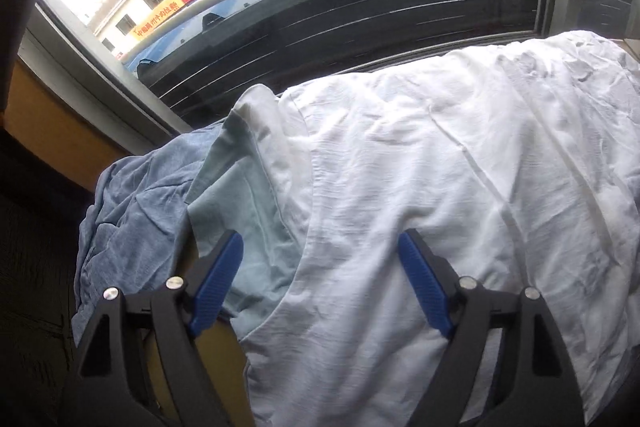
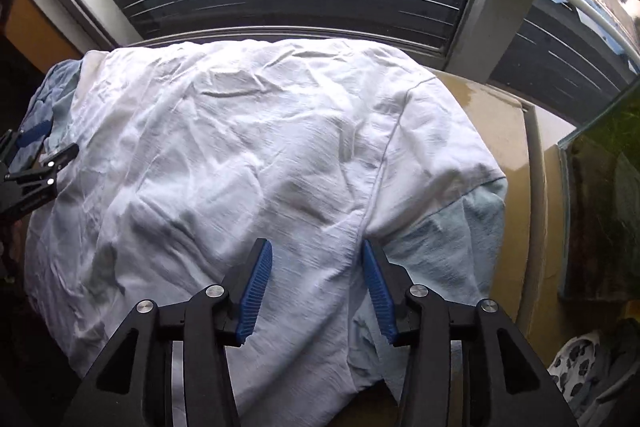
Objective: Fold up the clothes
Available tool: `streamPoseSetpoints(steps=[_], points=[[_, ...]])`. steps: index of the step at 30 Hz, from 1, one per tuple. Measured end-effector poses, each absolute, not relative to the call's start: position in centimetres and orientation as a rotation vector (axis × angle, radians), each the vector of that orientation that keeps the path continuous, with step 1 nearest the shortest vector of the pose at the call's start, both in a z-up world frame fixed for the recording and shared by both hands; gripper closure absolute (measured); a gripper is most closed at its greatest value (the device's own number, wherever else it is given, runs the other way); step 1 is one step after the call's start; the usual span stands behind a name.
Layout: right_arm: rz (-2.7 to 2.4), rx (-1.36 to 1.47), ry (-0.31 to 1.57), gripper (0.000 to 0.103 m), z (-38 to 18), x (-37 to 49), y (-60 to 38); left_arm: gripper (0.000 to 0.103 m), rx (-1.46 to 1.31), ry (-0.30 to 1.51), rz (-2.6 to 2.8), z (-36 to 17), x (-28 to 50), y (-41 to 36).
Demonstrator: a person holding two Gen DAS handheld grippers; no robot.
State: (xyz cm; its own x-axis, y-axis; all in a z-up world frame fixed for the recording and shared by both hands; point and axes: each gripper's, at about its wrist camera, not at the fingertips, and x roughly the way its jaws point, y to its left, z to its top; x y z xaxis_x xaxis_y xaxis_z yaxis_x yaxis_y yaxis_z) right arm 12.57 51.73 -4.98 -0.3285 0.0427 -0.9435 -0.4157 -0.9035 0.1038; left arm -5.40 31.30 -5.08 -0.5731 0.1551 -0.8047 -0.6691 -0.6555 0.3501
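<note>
Sideways, white shirt overhangs table edge; right gripper open.

A white garment with pale blue-green sleeve panels lies over a denim-blue cloth on a yellowish-tan counter. The tongs are black with ribbed blue pads. A white fabric with dark spots sits at the lower right.

Probably a home: laundry beside street-facing window.

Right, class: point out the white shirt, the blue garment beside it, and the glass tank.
white shirt [image 2: 240,131], right wrist view, its wrinkled middle.
blue garment [image 1: 132,195], left wrist view, its crumpled middle.
glass tank [image 2: 600,207], right wrist view, its side wall.
</note>
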Motion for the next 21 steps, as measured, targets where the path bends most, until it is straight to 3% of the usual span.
streamPoseSetpoints(steps=[1,4,10,12,15,19,21], points=[[2.353,-1.629,0.433,0.055,-5.0,11.2,50.3,0.021,-1.069,0.899,2.243,-5.0,-5.5,31.0],[2.480,-1.708,0.089,0.033,-5.9,7.2,41.9,0.018,-1.093,0.882,2.268,-5.1,-5.6,29.4],[2.505,-1.674,-0.155,0.032,-4.3,7.2,36.2,0.012,-1.119,0.842,2.303,-5.2,-5.7,26.7],[2.520,-1.613,-0.114,0.032,-2.5,9.1,38.2,0.012,-1.131,0.823,2.301,-5.2,-5.8,26.3],[2.492,-1.568,0.155,0.032,-0.7,11.8,44.4,0.012,-1.149,0.803,2.307,-5.3,-5.9,26.3],[2.392,-1.611,0.285,0.033,-1.9,14.0,51.1,0.011,-1.140,0.806,2.314,-5.4,-6.0,26.4],[2.415,-1.634,0.437,0.037,-2.9,13.6,52.9,0.010,-1.133,0.810,2.316,-5.5,-5.9,26.4]])
